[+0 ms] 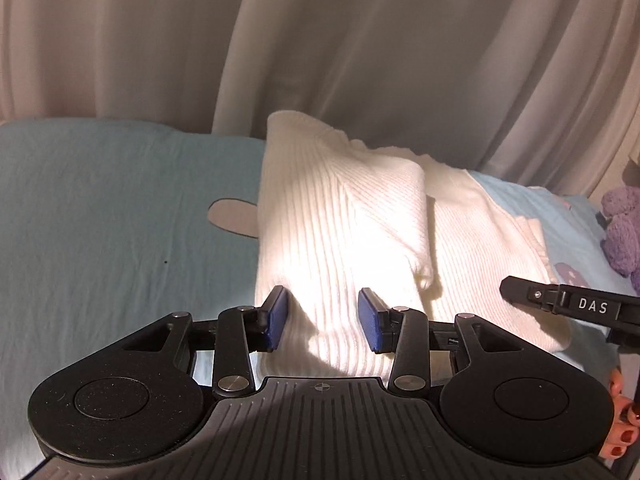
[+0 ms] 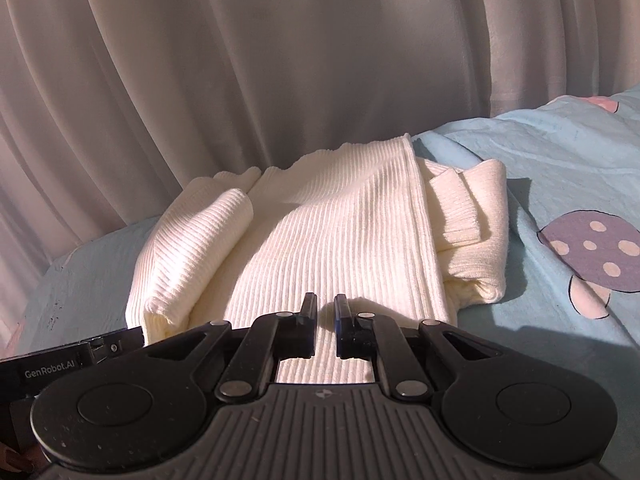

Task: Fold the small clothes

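A bedroom in a home. A bed is covered by a light blue sheet (image 2: 560, 168) printed with mushrooms (image 2: 592, 256); long pale curtains (image 2: 280, 60) hang in folds directly behind it, and a purple plush toy (image 1: 622, 232) sits at the bed's edge.

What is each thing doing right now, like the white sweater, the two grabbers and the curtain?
White sweater: partly folded, lying on the bed sheet, sides turned in.
Left gripper: open, pads apart over the sweater's near edge, gripping nothing.
Right gripper: slightly open, narrow gap, nothing between the pads.
Bed sheet: spread out, lightly creased.
Curtain: drawn shut, hanging in pleats.
Purple plush toy: resting on the sheet.
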Motion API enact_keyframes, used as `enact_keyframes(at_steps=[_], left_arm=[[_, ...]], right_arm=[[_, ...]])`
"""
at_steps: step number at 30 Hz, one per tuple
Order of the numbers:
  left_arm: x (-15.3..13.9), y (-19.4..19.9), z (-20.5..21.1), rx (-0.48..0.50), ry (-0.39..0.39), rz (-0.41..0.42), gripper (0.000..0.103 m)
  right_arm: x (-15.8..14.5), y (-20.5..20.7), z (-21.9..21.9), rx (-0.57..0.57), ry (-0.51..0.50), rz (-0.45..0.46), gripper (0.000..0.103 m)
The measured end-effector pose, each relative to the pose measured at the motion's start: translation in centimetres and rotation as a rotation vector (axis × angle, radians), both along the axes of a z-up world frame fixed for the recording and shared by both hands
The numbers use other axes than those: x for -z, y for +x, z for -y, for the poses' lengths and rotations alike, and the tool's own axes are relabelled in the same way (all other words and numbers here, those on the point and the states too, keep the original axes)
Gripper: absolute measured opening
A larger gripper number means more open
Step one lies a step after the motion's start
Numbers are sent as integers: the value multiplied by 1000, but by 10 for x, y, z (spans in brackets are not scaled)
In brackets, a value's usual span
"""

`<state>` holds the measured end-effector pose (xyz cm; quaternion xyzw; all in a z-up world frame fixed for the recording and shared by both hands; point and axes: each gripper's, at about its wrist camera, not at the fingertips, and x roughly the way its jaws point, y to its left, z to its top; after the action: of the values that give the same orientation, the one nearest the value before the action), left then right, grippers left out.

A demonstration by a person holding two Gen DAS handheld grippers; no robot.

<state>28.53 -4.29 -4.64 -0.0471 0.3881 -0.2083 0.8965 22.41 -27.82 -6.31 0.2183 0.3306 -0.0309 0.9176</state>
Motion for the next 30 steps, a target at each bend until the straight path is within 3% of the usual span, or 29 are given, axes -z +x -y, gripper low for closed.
enact_keyframes(at_steps=[2, 5, 7, 8, 11, 16, 27, 28, 30], left_arm=[[-5, 3, -15, -53, -60, -48, 51], [-7, 5, -42, -173, -166, -81, 52], [-5, 7, -55, -245, -175, -86, 52], [-3, 9, -59, -270, -165, -89, 52], [1, 15, -63, -303, -146, -117, 51], [8, 17, -51, -241, -139, -137, 51], [11, 13, -39, -187, -92, -107, 48], [10, 12, -38, -183, -90, -105, 48], [10, 11, -36, -175, -88, -106, 48]], right_arm=[[-3, 7, 6, -5, 91, 16, 25], [0, 29, 21, -42, 393, 31, 38], [8, 51, 23, -82, 551, 14, 41], [12, 61, 21, -89, 579, -3, 41], [21, 88, 10, -116, 580, -53, 42], [26, 112, -2, -141, 621, -70, 42], [22, 128, -20, -206, 589, -78, 45], [22, 129, -21, -208, 582, -78, 44], [22, 130, -25, -212, 529, -84, 27]])
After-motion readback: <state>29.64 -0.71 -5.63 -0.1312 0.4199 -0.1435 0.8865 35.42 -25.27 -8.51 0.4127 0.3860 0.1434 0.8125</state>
